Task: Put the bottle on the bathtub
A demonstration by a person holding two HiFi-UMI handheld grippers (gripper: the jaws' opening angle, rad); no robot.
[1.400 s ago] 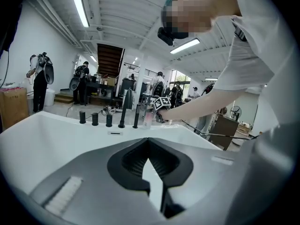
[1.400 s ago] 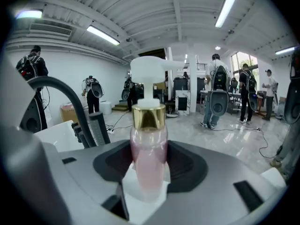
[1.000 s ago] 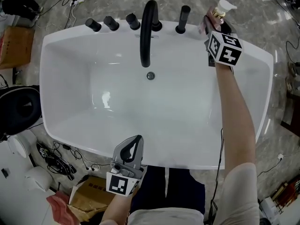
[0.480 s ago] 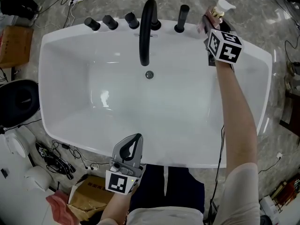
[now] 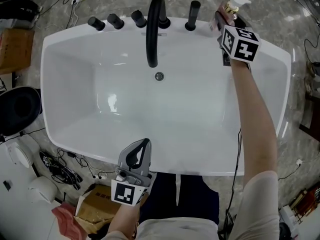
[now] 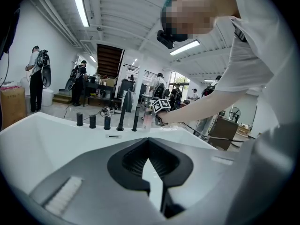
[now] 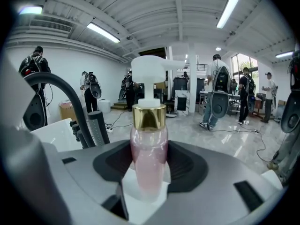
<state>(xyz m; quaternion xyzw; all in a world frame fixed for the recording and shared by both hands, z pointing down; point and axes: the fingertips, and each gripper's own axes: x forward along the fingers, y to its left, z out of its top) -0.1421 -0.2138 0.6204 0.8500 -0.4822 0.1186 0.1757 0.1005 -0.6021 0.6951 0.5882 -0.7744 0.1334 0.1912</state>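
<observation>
A clear pink bottle [image 5: 231,7] with a gold collar and white pump stands upright over the far right corner of the white bathtub [image 5: 60,39]. My right gripper [image 5: 226,22] is shut on the bottle; in the right gripper view the bottle [image 7: 149,158] fills the gap between the dark pads, with white rim showing just below it. Whether its base touches the rim I cannot tell. My left gripper [image 5: 144,144] hangs at the tub's near rim, shut and empty, and the left gripper view shows its tips [image 6: 149,159] meeting.
A black curved spout [image 5: 152,29], three black knobs [image 5: 115,20] and a black hand shower [image 5: 192,15] line the far rim. The drain [image 5: 159,76] lies below the spout. Cardboard boxes [image 5: 15,49] and cables [image 5: 60,166] lie on the floor at left. People stand far off.
The head view has shifted slightly, so the tub sits a little higher in frame. The right gripper stays on the bottle at the far corner. The left gripper has barely moved.
</observation>
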